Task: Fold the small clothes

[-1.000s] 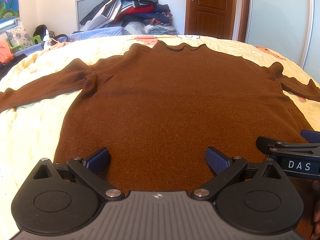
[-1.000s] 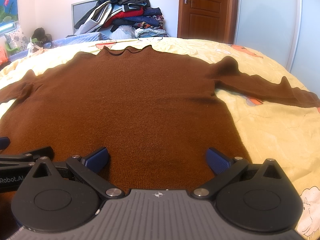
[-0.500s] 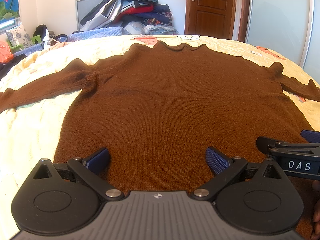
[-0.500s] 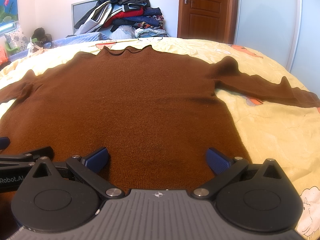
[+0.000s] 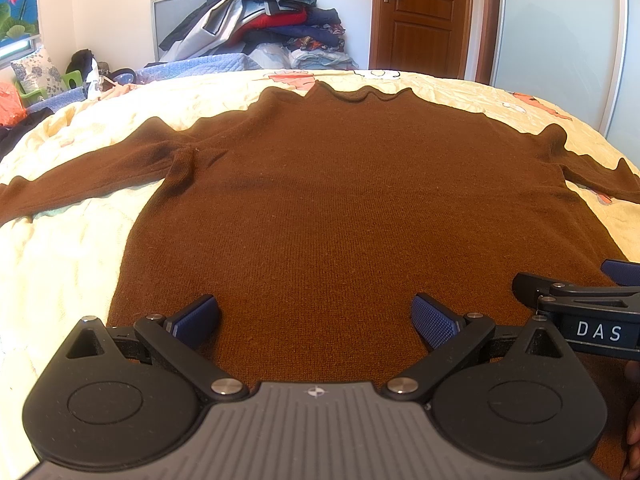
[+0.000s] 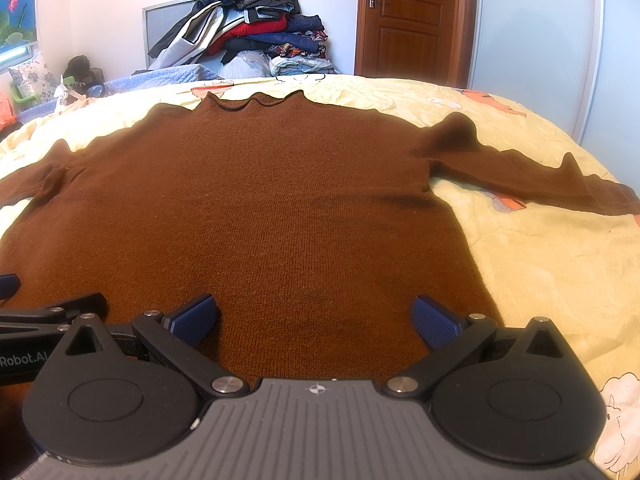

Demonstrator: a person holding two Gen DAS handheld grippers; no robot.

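A brown knitted sweater [image 5: 352, 208] lies flat on the bed, collar at the far end, both sleeves spread sideways. In the right wrist view the same sweater [image 6: 256, 208] fills the middle. My left gripper [image 5: 316, 316] hovers open over the sweater's near hem, left of centre, nothing between its blue pads. My right gripper [image 6: 316, 316] is open too, over the hem's right part. Each gripper shows at the edge of the other's view: the right gripper [image 5: 600, 280] in the left wrist view, the left gripper [image 6: 44, 304] in the right wrist view.
The bed has a pale yellow quilt [image 6: 540, 264] with cartoon prints. A pile of clothes [image 5: 272, 20] stands against the far wall. A wooden door [image 5: 420, 16] and a white wardrobe [image 5: 560, 48] are at the back right. Fingertips [image 5: 632, 440] show at the right edge.
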